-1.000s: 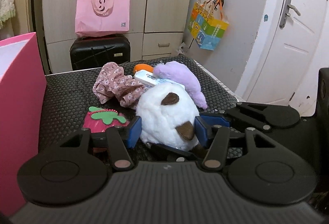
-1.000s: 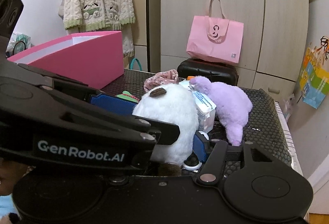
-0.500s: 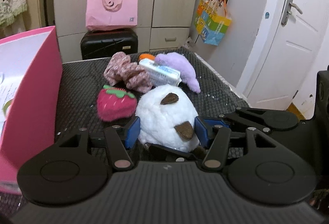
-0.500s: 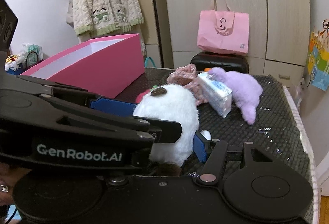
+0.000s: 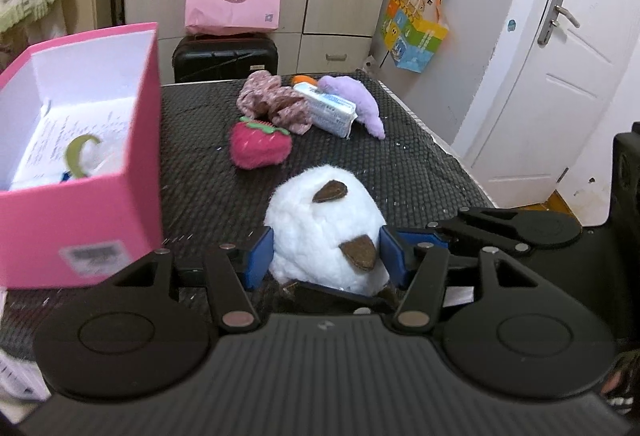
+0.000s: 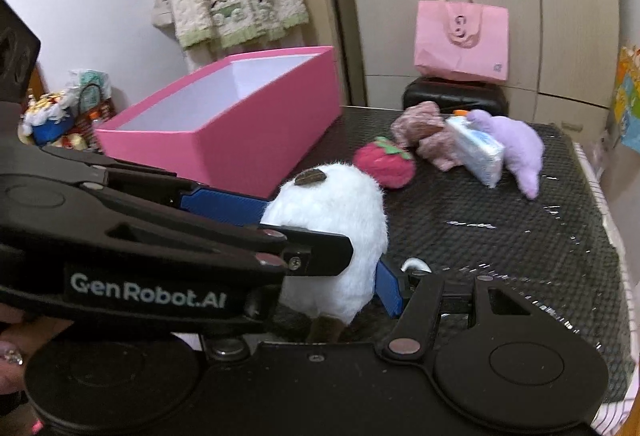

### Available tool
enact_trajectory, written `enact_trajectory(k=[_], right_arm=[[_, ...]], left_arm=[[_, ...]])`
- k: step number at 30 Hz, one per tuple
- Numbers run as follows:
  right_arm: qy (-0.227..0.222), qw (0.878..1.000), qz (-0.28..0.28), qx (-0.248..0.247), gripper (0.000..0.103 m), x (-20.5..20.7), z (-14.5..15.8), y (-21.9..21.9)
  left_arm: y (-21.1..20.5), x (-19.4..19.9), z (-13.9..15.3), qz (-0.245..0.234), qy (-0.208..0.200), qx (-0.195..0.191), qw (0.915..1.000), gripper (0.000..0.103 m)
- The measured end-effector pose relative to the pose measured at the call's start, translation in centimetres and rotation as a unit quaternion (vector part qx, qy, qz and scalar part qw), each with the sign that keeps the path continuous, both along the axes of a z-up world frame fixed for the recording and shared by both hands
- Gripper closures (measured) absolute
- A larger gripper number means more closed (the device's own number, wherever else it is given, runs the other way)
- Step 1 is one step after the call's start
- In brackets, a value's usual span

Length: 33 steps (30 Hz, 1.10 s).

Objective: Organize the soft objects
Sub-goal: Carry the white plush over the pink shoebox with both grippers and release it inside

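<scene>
Left claw (image 5: 325, 252) is clamped on the white plush toy (image 5: 324, 232), blue pads pressing both flanks, above the black mat (image 5: 400, 171) beside the pink box (image 5: 80, 220). Right claw (image 6: 320, 256) also pinches the toy. Strawberry plush (image 5: 260, 145) lies well beyond.

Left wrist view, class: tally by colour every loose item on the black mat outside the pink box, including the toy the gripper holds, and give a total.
White: 2, the white plush and the tissue pack
Pink: 2, the strawberry plush and the floral cloth
Purple: 1, the purple plush
Orange: 1, the orange item, mostly hidden
Total: 6
</scene>
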State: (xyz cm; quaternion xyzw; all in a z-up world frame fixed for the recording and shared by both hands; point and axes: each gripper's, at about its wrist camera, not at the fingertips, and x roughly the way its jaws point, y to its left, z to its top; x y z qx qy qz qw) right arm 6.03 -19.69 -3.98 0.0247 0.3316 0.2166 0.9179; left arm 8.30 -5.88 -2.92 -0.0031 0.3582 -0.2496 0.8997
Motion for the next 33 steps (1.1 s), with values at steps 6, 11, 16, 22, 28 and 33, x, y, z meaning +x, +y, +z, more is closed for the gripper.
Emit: enact_trajectory(k=[6, 11, 16, 22, 28, 33], right_arm=[[-0.006, 0.999, 0.032, 0.016, 0.039, -2.7, 1.5, 2.5], [-0.022, 0.997, 0.062, 0.028, 0.039, -4.7, 1.9, 4.8], [-0.04, 0.995, 0.088, 0.03, 0.039, -5.2, 3.1, 7.1], [-0.059, 0.993, 0.089, 0.057, 0.039, -3.9, 4.4, 8.5], [-0.077, 0.99, 0.1, 0.058, 0.039, -1.3, 5.7, 9.8], [-0.103, 0.988, 0.108, 0.05, 0.039, 1.1, 7.7, 10.8]], left_arm=[[3.5, -2.8, 1.4, 0.011, -0.008, -0.004, 0.9999, 0.046], [6.4, -5.4, 2.0, 0.038, -0.025, -0.002, 0.999, 0.047], [8.6, -6.6, 3.2, 0.056, -0.047, -0.002, 0.9973, 0.047], [10.3, -5.6, 4.6, 0.064, -0.087, -0.005, 0.9941, 0.048], [11.5, -3.3, 6.2, 0.075, -0.116, -0.003, 0.9904, 0.048], [12.6, -1.4, 8.0, 0.083, -0.142, -0.008, 0.9863, 0.048]])
